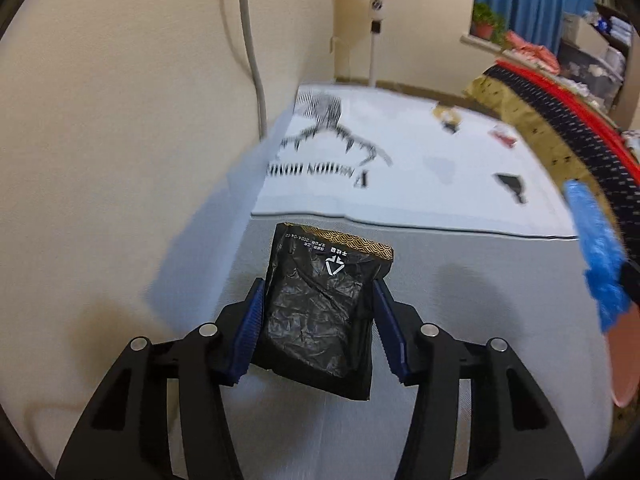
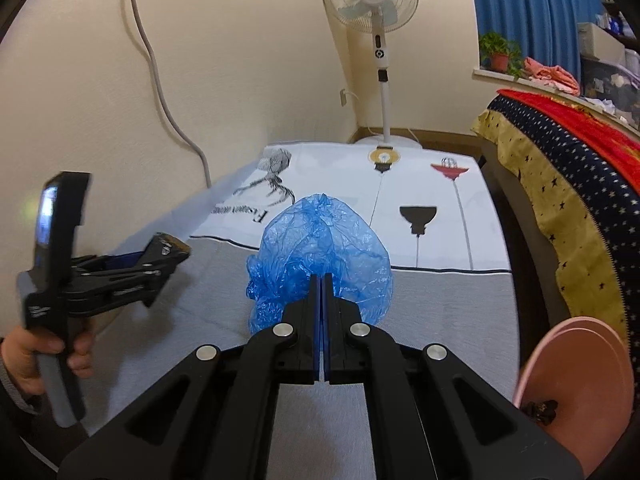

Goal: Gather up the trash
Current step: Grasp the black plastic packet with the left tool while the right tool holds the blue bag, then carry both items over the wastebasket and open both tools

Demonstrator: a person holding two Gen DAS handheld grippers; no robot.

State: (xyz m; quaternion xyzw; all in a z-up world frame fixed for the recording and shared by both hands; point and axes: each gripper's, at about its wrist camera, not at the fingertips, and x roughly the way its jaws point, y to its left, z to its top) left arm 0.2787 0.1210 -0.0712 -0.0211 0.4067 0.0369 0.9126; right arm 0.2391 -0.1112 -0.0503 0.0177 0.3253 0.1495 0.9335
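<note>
Left wrist view: left gripper [image 1: 320,320], jaws part open, blue pads pressed to both sides of a crumpled black wrapper [image 1: 324,308]; wrapper upright, gold-trimmed edge far, held clear above the grey mat [image 1: 460,280].

Right wrist view: right gripper [image 2: 322,292], jaws closed tight on a thin fold of a blue bag [image 2: 320,252]; bag billows beyond the fingertips, above the mat.

Same view, left side: left gripper with wrapper, hand [image 2: 44,356] on its grip.

Far: printed white cloth [image 2: 360,200], standing fan [image 2: 372,4]. Right: starred bedspread [image 2: 560,184], pink slipper [image 2: 580,384] near.
</note>
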